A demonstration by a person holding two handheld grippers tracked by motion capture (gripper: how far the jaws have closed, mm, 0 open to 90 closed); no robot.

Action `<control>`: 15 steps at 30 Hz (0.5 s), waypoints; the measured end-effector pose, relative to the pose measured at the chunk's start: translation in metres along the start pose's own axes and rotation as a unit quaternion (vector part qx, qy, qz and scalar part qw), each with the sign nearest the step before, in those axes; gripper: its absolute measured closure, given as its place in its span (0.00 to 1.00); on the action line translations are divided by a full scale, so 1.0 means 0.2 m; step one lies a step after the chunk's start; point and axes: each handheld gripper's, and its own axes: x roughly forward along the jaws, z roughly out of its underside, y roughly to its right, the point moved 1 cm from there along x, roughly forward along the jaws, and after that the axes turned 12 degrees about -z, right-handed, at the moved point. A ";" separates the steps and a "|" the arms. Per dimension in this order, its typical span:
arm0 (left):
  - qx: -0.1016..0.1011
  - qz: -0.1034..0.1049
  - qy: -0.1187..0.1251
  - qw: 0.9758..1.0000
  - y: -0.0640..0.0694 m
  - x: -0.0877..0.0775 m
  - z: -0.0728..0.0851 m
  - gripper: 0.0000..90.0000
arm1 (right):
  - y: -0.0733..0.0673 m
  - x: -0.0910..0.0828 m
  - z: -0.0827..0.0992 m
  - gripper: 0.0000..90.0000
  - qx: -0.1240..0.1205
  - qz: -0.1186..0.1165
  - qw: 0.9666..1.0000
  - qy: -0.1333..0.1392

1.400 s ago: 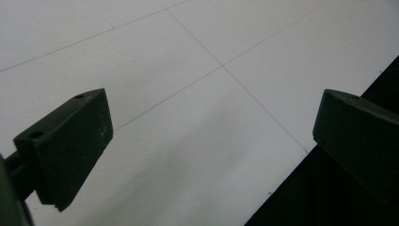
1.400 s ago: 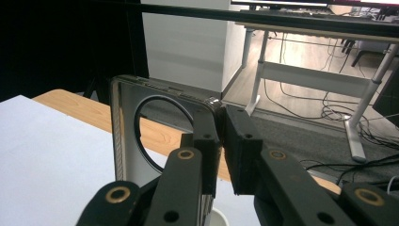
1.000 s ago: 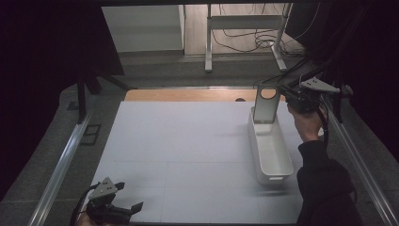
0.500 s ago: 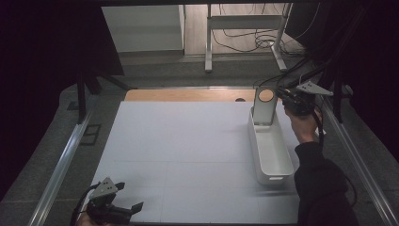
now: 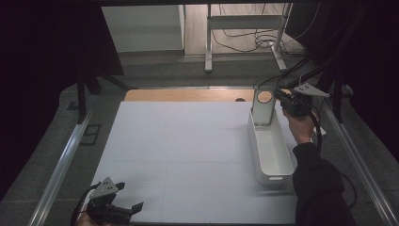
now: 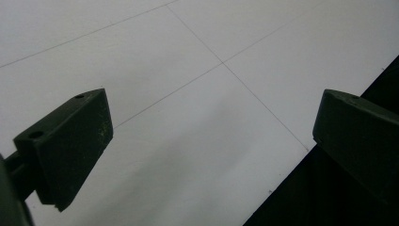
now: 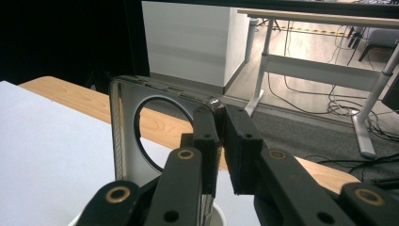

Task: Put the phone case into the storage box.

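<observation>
A silver metal plate (image 5: 263, 107) with a round hole stands upright at the far end of a long white bin (image 5: 254, 143) on the right of the white table. My right gripper (image 5: 281, 100) is shut on the plate's top right corner (image 7: 212, 104), its two pads pinching the edge from the right side. The plate's lower end dips into the bin. Near the front left corner of the table, my left gripper (image 5: 129, 196) hovers low with its jaws wide apart and nothing between them; under it (image 6: 211, 122) lies bare white surface.
The white sheet (image 5: 188, 146) covers most of the table, with a wooden strip (image 5: 188, 95) along its far edge. Metal rails (image 5: 59, 174) run down both sides. Beyond the table stand desk legs (image 5: 207, 42) and floor cables (image 5: 244, 37).
My right gripper has sunk a little with the plate, bringing its lower end down into the bin's far end. The left gripper has stayed put.
</observation>
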 end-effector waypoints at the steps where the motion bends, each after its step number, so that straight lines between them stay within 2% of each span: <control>1: 0.000 0.000 0.000 1.000 0.00 0.00 0.00 0.00 | 0.00 0.00 0.00 0.92 -0.001 -0.001 1.000 0.001; 15: 0.001 0.000 -0.002 1.000 0.00 0.00 0.00 0.00 | 0.01 0.02 0.06 0.92 -0.001 -0.004 1.000 0.004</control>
